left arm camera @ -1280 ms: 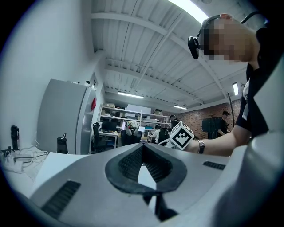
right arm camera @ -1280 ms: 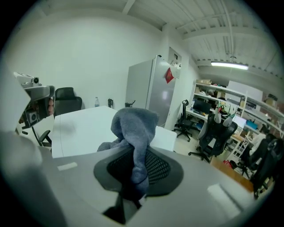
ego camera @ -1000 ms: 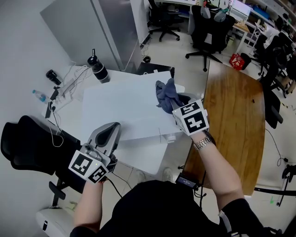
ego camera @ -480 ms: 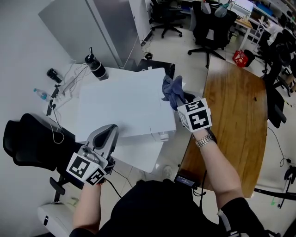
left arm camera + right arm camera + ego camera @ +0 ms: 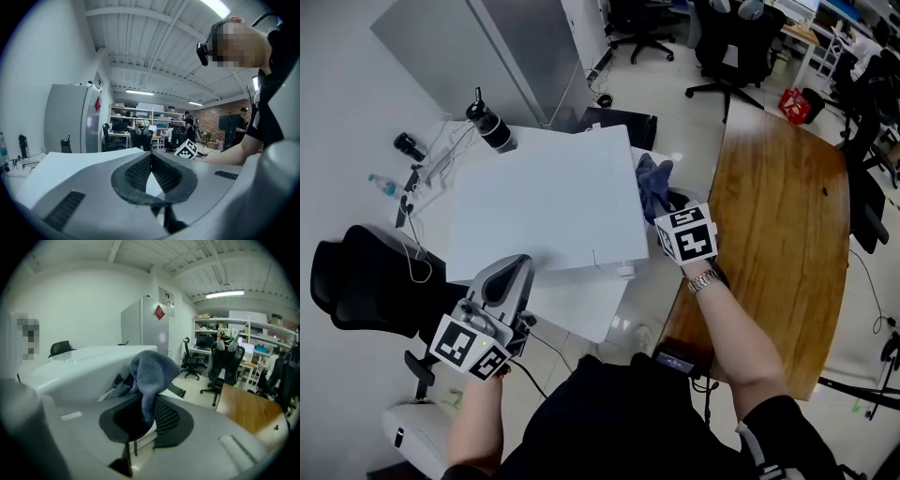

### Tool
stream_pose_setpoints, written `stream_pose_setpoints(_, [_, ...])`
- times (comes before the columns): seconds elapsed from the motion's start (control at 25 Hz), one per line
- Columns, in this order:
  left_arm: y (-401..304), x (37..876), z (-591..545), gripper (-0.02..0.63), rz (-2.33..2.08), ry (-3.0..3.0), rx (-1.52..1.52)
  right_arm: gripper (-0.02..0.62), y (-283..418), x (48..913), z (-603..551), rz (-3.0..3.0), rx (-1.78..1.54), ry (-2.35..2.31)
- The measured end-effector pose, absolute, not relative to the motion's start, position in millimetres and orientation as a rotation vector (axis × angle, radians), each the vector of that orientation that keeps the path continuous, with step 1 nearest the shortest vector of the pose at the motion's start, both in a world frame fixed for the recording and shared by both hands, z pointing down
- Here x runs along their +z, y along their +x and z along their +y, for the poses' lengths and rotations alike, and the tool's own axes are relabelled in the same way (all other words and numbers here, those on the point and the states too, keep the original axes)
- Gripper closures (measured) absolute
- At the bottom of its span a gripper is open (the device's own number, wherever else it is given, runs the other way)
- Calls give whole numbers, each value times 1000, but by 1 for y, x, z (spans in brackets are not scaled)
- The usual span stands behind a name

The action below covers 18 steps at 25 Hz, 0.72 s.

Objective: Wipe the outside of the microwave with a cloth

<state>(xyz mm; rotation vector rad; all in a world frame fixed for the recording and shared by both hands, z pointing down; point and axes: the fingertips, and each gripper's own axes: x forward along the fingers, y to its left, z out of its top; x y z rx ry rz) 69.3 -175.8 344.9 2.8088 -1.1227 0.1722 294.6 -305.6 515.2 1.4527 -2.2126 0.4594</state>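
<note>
- The right gripper [image 5: 664, 208] pinches a blue-grey cloth [image 5: 653, 181]. In the right gripper view its jaws [image 5: 145, 416] are pressed onto a fold of the cloth [image 5: 152, 371], and the rest bunches up above them.
- The left gripper [image 5: 517, 269] has its jaws pressed together with nothing between them, as the left gripper view [image 5: 151, 158] shows plainly.
- The cloth sits at the right edge of the white microwave [image 5: 544, 202], toward its far corner, and hangs over onto the right side wall. It looks to be touching that wall.
- The left gripper points at the near left edge of the microwave's top. I cannot tell whether it touches or braces it.
- Around the microwave stand a dark bottle [image 5: 490, 127] just past the far left corner, a wooden table [image 5: 773, 216] to the right and a black chair [image 5: 361, 291] to the left.
- Progress, as a judgement: the wipe is mid-way, with the cloth working the right side. No surface shows marks or wet streaks, so what is already clean cannot be read. The front, left side and back look to be left.
</note>
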Motion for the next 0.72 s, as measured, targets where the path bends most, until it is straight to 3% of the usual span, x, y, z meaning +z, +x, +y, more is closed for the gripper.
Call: stream_pose_setpoints(0.72, [68,364,-169,601,-1170,2749,243,532,295,621,-309,-2111,595,1371])
